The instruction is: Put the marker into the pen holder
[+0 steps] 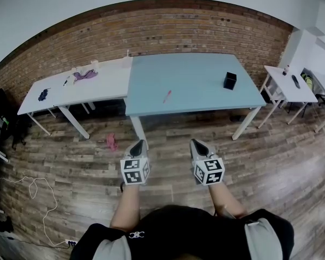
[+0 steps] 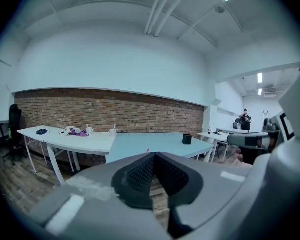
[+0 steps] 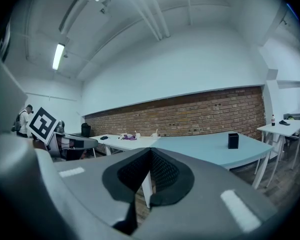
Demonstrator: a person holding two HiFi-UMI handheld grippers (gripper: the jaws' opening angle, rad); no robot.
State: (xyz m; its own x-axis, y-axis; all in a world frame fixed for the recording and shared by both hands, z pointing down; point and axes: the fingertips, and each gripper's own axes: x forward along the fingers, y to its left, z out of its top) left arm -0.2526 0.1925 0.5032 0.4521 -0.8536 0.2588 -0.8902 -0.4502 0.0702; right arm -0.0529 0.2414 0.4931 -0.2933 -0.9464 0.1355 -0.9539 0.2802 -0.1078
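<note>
**A:** Where's the marker?

**B:** The marker (image 1: 167, 96) lies flat on the blue counter (image 1: 195, 72), close to the counter's front edge and a little left of its middle. Nothing touches it.

**A:** And the pen holder?

**B:** The black pen holder (image 1: 230, 80) stands upright on the same counter, toward its right end and well apart from the marker.

**A:** What about the grippers?

**B:** Both are held short of the counter's front edge, above the wooden floor (image 1: 70, 161), and both point toward the counter. The left gripper (image 1: 141, 142) has its jaws pressed together with nothing between them. The right gripper (image 1: 197, 143) is the same — tips meeting, empty.

**A:** Anything else nearby?

**B:** A white counter (image 1: 105, 85) butts against the blue counter's left end and carries a purple thing (image 1: 85, 75). A small pink thing (image 1: 112, 141) lies on the floor, near the blue counter's front left leg.
</note>
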